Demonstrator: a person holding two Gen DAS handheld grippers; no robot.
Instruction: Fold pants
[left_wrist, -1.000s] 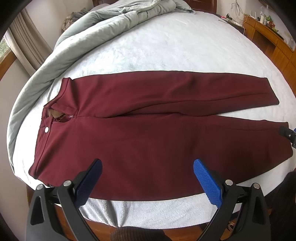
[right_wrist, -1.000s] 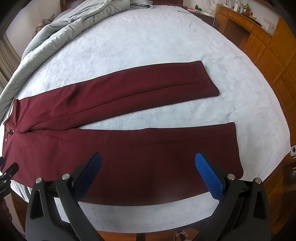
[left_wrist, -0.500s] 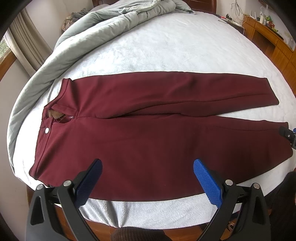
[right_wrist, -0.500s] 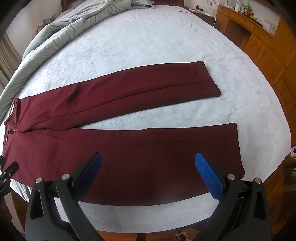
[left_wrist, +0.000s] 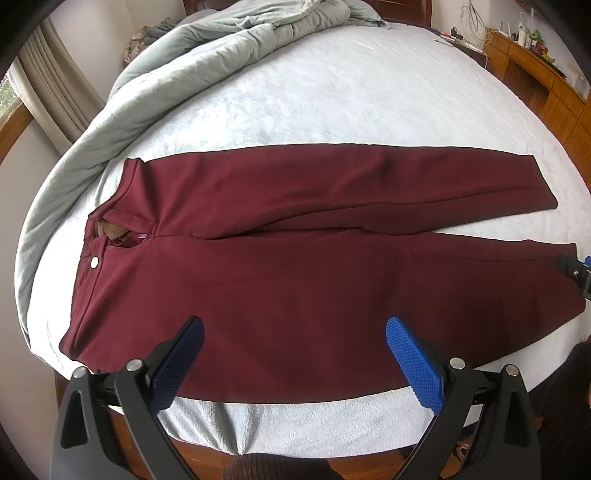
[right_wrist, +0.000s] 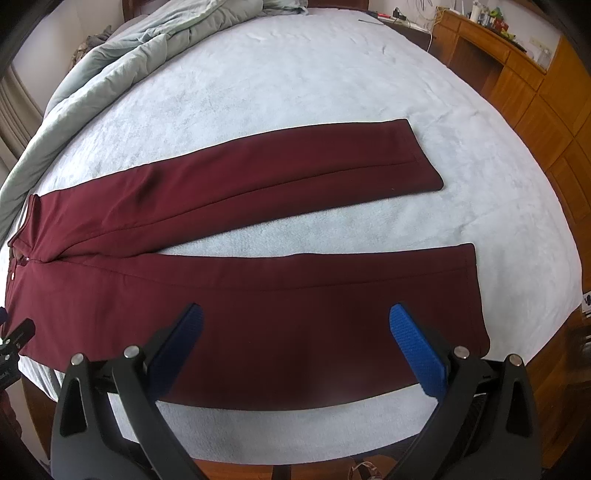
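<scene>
Dark red pants (left_wrist: 295, 273) lie flat and unfolded on the bed, waist at the left, both legs running right and slightly apart. The waistband is open, with a silver button (left_wrist: 95, 262). In the right wrist view the pants (right_wrist: 277, 288) show both hems at the right. My left gripper (left_wrist: 293, 332) is open and empty above the near hip and thigh. My right gripper (right_wrist: 295, 321) is open and empty above the near leg toward the hem.
The bed (left_wrist: 332, 92) has a pale blue fleecy cover. A grey-green duvet (left_wrist: 155, 81) is bunched along the left and far side. Wooden cabinets (right_wrist: 535, 88) stand to the right. A curtain (left_wrist: 55, 96) hangs at the far left. The wooden bed frame runs below the near edge.
</scene>
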